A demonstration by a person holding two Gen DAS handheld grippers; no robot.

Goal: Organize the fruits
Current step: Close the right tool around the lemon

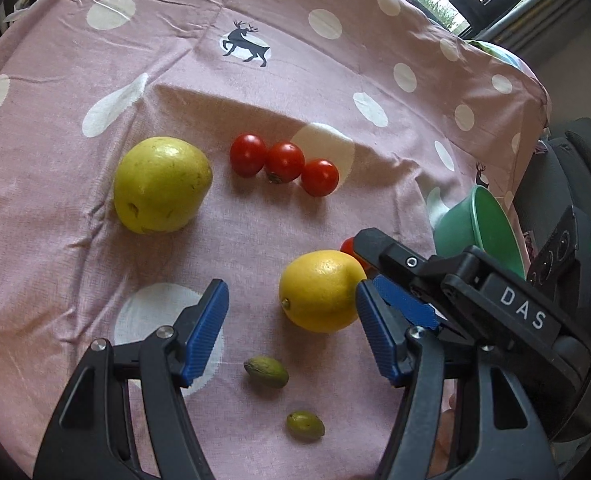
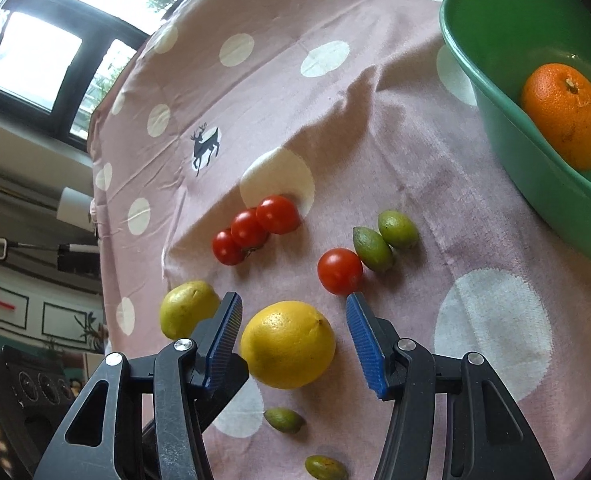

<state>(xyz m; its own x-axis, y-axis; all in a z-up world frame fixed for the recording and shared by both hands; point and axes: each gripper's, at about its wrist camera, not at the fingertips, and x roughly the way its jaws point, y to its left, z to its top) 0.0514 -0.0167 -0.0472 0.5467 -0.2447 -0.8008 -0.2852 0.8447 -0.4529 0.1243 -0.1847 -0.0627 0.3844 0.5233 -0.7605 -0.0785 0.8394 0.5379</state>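
A yellow lemon (image 2: pixel 288 345) lies on the pink dotted cloth (image 2: pixel 375 120) between the open pads of my right gripper (image 2: pixel 293 340), not clamped. It also shows in the left wrist view (image 1: pixel 319 291), just right of my open, empty left gripper (image 1: pixel 291 316). A yellow-green pear (image 1: pixel 161 184) lies far left. Three cherry tomatoes (image 1: pixel 284 162) sit in a row; another tomato (image 2: pixel 339 271) lies alone. Small green olive-like fruits (image 2: pixel 385 240) lie scattered. A green bowl (image 2: pixel 507 40) holds an orange (image 2: pixel 566 116).
The cloth's far edge drops off near a window (image 2: pixel 35 60). The right gripper's body (image 1: pixel 475 296) crowds the left wrist view at right, in front of the bowl (image 1: pixel 479 236). Two small green fruits (image 1: pixel 266 372) lie close under the left gripper.
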